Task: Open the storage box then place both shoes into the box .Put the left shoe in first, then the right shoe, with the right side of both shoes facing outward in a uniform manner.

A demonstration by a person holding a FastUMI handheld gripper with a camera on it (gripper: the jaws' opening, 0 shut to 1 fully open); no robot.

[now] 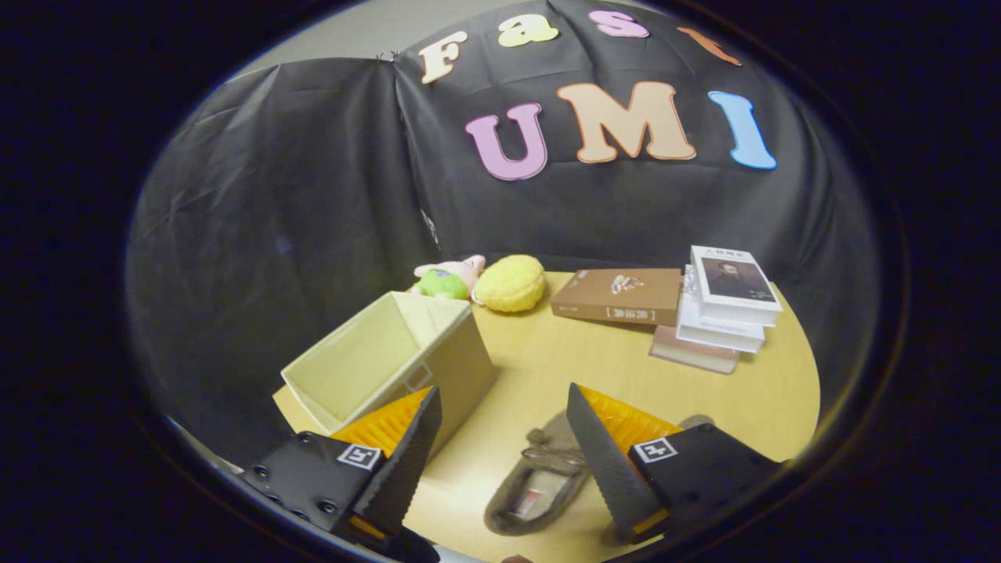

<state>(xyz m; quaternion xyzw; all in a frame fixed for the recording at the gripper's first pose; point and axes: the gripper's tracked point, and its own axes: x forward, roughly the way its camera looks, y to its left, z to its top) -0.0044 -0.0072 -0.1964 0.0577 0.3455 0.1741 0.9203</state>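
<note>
A cream fabric storage box (383, 360) stands open-topped on the wooden table (719, 399), partly behind my left finger, and looks empty inside. A grey-brown shoe (539, 485) lies on the table between my two fingers, its opening up and its toe pointing away. A bit of a second shoe (694, 421) peeks out behind my right finger. My gripper (504, 403) hangs above the table, open, with nothing held between the fingers.
At the back of the table lie a yellow plush ball (510, 283) and a small pink and green plush toy (447, 277). A brown book (618, 295) and a stack of books (723, 309) sit at the back right. Black cloth walls the booth.
</note>
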